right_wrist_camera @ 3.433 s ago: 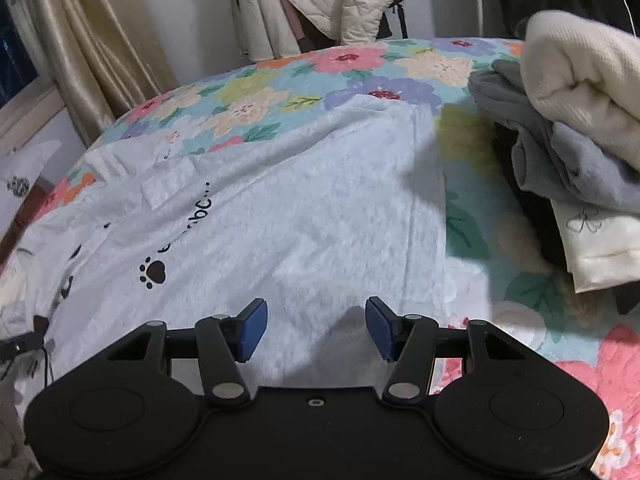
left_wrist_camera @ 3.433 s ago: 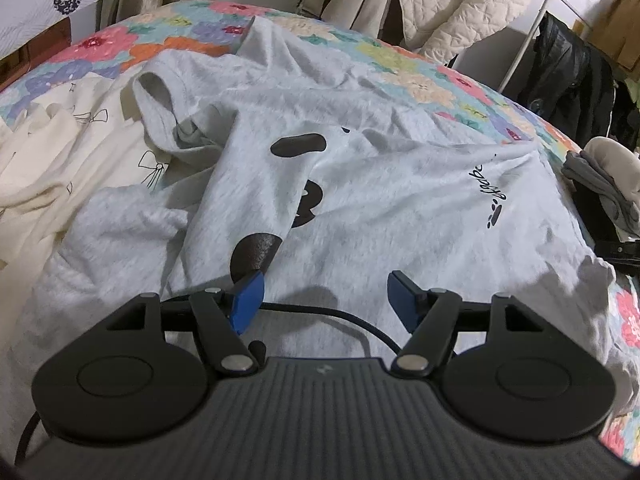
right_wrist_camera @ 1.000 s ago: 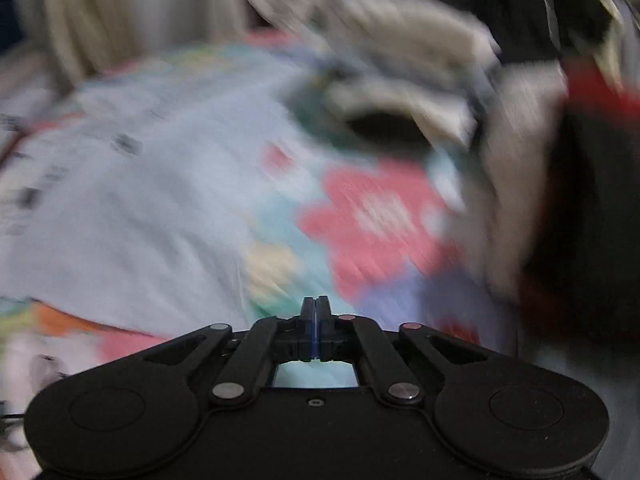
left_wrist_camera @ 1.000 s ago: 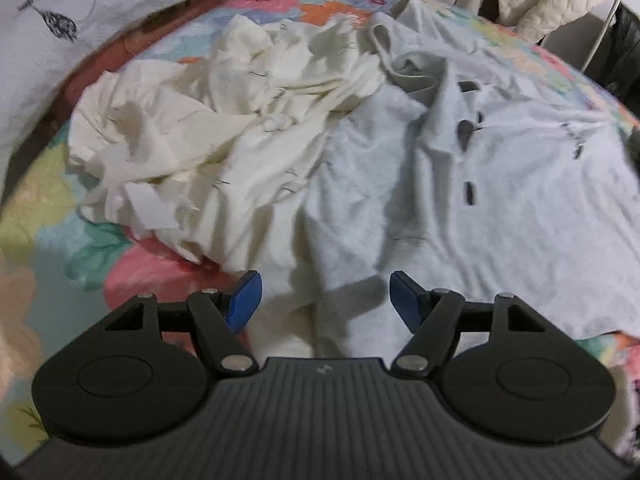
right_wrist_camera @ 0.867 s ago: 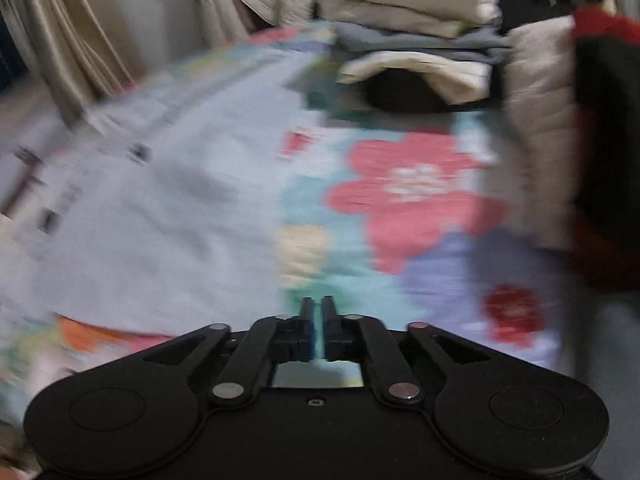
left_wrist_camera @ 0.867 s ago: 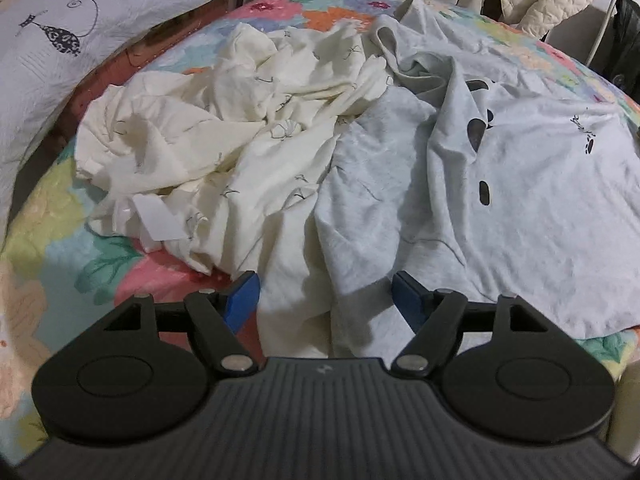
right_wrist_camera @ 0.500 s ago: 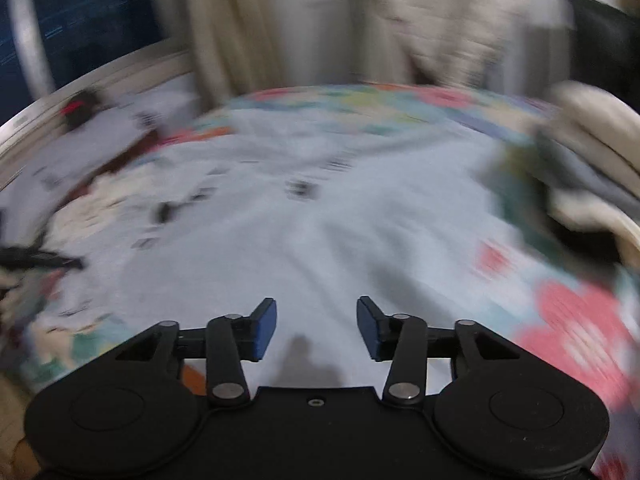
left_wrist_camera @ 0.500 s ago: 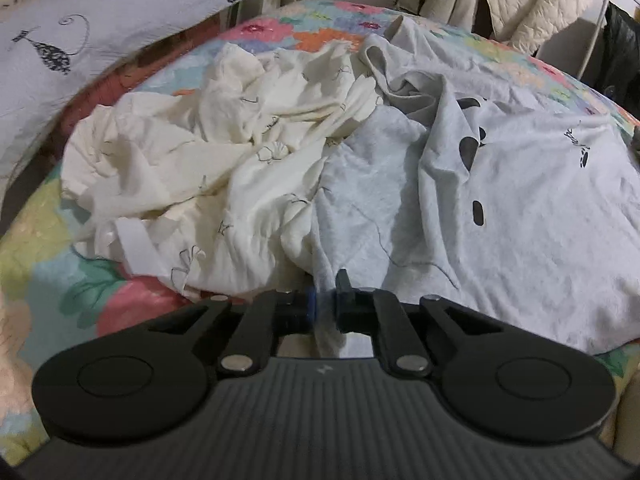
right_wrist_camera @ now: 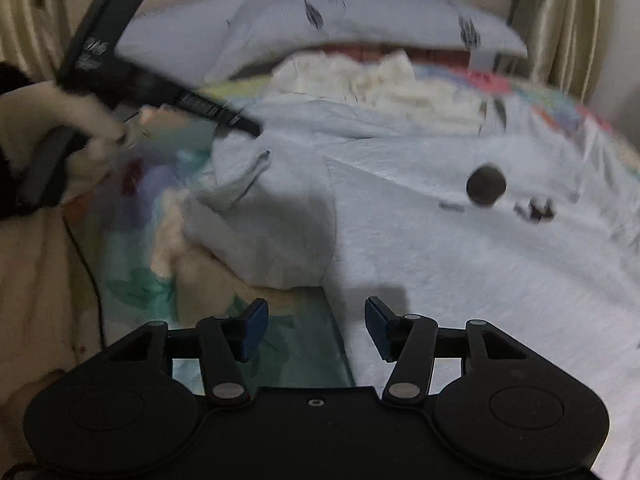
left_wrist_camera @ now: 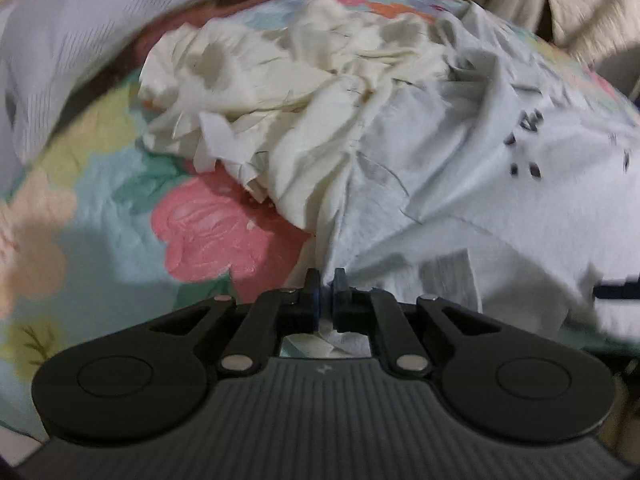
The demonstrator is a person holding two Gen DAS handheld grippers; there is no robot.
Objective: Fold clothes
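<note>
Home bedroom, showing in both wrist views. Floral bedspread covering a bed and lying under loose laundry: grey T-shirt spreading across the middle, crumpled cream garment heaping beside it. Pale grey pillow with dark motifs resting along the head of the bed. Beige curtains hanging at both sides behind it. Quilted cream jacket hanging at the far edge of the left wrist view. Motion blur softening finer details.
</note>
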